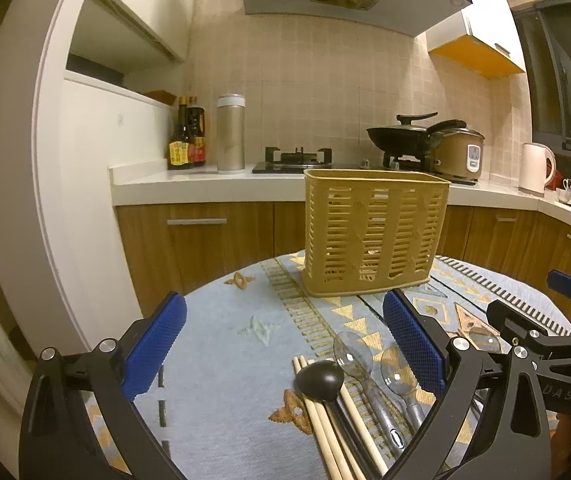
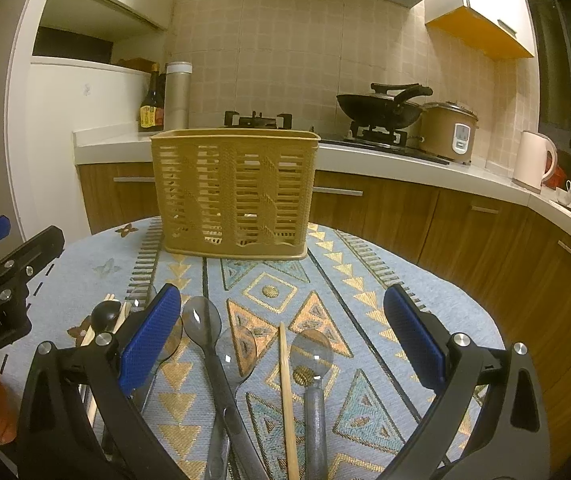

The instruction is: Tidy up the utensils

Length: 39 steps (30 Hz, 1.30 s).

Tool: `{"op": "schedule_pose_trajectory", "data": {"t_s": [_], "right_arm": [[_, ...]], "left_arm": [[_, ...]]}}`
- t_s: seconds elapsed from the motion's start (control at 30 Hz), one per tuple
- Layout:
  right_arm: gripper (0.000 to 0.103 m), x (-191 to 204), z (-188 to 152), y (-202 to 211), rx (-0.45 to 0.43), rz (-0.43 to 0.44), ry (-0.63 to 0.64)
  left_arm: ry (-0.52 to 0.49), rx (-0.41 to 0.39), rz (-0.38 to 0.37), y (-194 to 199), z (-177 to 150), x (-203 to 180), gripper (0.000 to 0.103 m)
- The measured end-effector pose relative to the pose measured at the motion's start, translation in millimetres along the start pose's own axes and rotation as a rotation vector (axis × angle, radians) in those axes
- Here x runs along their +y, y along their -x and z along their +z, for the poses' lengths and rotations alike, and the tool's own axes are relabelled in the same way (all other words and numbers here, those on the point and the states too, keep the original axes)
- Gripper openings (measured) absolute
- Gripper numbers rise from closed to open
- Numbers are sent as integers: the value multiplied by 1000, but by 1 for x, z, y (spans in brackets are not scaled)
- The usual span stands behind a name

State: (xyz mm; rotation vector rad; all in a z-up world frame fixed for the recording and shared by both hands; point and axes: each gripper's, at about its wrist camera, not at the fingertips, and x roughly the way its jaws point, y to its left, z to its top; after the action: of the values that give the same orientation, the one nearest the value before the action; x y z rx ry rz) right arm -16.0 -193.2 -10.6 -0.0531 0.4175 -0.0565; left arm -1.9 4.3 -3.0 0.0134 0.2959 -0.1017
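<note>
Left gripper (image 1: 285, 344) and right gripper (image 2: 281, 336) – jaws spread wide, empty. Spoons (image 2: 201, 320) and chopsticks (image 1: 325, 432) lie loose on the near worktop (image 1: 221, 320); slatted utensil basket (image 2: 235, 192) stands upright at its far side.

Both wrist views low, facing basket (image 1: 373, 236)
</note>
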Motion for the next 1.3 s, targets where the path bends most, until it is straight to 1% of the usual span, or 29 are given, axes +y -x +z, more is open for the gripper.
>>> {"op": "schedule_pose_trajectory", "data": {"t_s": [0.17,0.5,1.3], "right_arm": [[97,-2,0,7,-38,23,-15],[97,-2,1,3,-19,17,-23],[97,-3,-1,1,-9,15,-28]], "left_arm": [[-3,-6,-1,1,1,0,96],[3,-3,-2,0,1,0,96],[3,-2,-3,0,1,2,96]]}}
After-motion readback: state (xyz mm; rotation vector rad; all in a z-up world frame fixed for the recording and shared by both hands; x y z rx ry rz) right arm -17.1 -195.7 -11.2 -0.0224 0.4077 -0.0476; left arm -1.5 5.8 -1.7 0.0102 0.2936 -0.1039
